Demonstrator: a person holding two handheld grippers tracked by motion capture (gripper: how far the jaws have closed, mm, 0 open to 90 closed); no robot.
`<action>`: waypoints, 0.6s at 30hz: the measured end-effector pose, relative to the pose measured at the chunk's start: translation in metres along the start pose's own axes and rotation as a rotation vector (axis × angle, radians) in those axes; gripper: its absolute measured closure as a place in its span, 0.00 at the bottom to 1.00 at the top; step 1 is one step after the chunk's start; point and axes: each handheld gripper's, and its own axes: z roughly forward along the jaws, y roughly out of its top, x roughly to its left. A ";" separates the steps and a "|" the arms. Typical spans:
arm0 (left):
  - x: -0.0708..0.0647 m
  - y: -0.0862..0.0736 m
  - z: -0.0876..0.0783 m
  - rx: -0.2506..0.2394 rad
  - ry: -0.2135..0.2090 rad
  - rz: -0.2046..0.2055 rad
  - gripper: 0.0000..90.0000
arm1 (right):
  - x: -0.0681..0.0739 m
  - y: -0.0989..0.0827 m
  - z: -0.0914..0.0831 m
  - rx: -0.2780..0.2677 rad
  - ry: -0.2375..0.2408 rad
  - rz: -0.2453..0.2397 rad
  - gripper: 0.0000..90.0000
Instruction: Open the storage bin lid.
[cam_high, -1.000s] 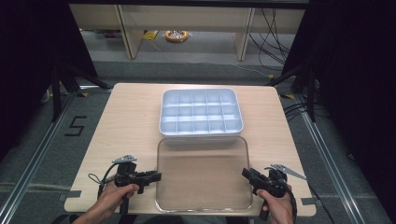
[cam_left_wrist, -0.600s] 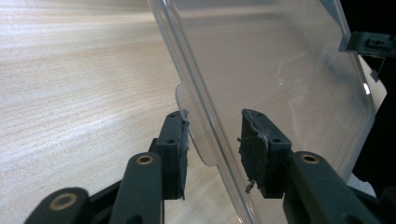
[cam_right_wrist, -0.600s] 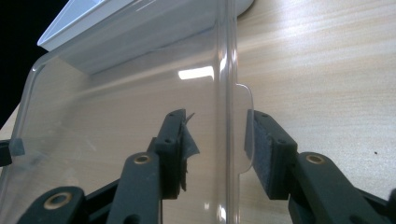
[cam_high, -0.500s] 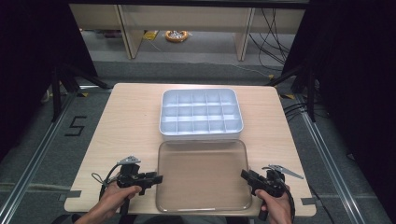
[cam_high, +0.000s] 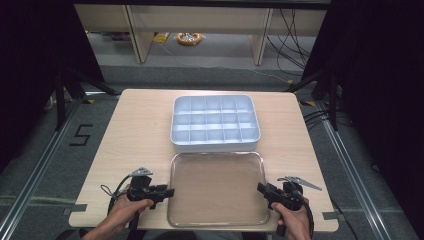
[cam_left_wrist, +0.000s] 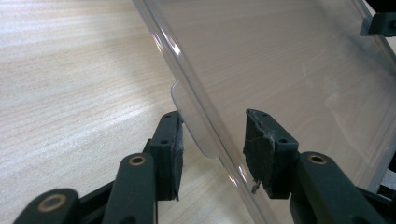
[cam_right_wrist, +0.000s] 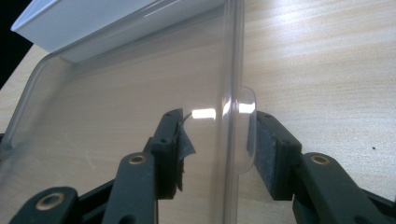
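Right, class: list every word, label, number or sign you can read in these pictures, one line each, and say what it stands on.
"5": a dark figure marked on the grey floor left of the table, in the high view.
The clear lid, the white compartment tray and both grippers carry no readable writing in any view.
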 end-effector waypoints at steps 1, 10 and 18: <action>0.000 0.000 0.000 -0.002 0.000 -0.001 0.63 | -0.001 0.000 0.002 -0.019 -0.004 -0.018 0.63; 0.001 0.000 0.001 0.011 0.007 0.001 0.61 | -0.010 0.002 0.010 -0.056 -0.036 -0.194 0.61; -0.001 0.001 0.001 -0.006 0.029 0.002 0.48 | -0.005 0.002 0.011 -0.030 -0.050 -0.126 0.58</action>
